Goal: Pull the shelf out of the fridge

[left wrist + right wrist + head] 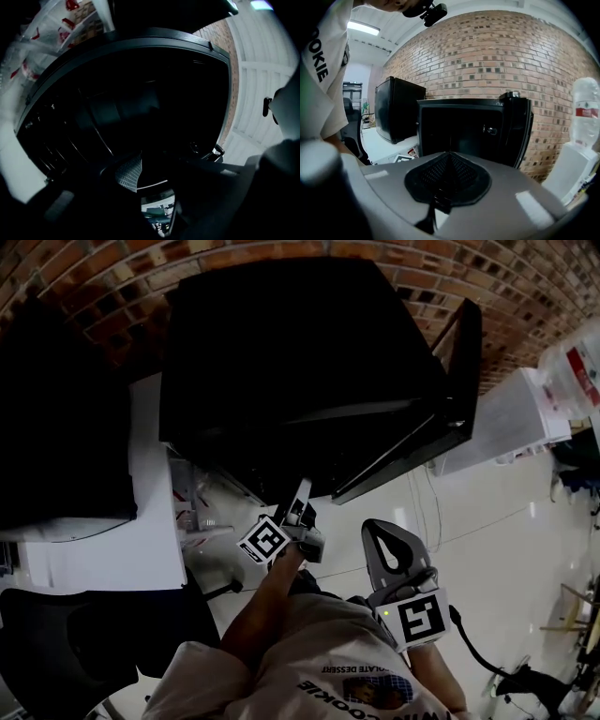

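- The fridge [300, 381] stands with its door [461, 357] swung open on its right side — the inside is dark.
- My left gripper [301, 498] sits at the fridge's lower front edge. Its fingers [129, 172] are spread, with nothing seen pinched between them.
- My right gripper [386, 545] hangs back from the fridge, below the open door, its fingers [461, 176] pressed together on nothing.
- The shelf [101, 140] is inside the fridge — only faint thin bars show in the gloom.
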The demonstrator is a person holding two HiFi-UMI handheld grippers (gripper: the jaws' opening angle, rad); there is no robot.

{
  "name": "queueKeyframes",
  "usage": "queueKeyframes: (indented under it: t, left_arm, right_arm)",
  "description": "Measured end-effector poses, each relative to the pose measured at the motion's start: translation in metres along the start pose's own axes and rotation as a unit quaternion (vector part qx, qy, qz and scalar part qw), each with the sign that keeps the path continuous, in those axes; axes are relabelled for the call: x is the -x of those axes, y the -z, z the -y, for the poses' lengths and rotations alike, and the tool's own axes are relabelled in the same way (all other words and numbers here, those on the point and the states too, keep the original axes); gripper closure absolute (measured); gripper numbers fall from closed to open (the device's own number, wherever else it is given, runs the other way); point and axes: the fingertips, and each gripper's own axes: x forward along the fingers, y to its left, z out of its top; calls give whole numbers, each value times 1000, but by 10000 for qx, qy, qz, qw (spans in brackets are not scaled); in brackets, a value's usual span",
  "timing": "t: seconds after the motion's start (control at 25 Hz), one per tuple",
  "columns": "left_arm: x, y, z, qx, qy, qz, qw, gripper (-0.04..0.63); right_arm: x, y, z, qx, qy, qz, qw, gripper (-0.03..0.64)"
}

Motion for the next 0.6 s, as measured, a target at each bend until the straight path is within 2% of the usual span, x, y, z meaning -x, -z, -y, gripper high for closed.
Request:
queueKeyframes:
  t: [0.08, 0.44, 0.6]
  left_arm:
    - [-3, -2, -19, 165, -128, 75, 9998, 468]
    - [-27, -12, -74, 526, -178, 365, 9978, 430]
    - [-43, -11, -93, 559, -160, 426, 9974, 413]
  right_arm:
    - [-1, 5, 0, 20, 24, -103, 9999, 612]
    - [-6, 18, 2, -70, 84, -357, 9993, 612]
    - [-7, 24, 6, -86, 141, -460, 9988, 612]
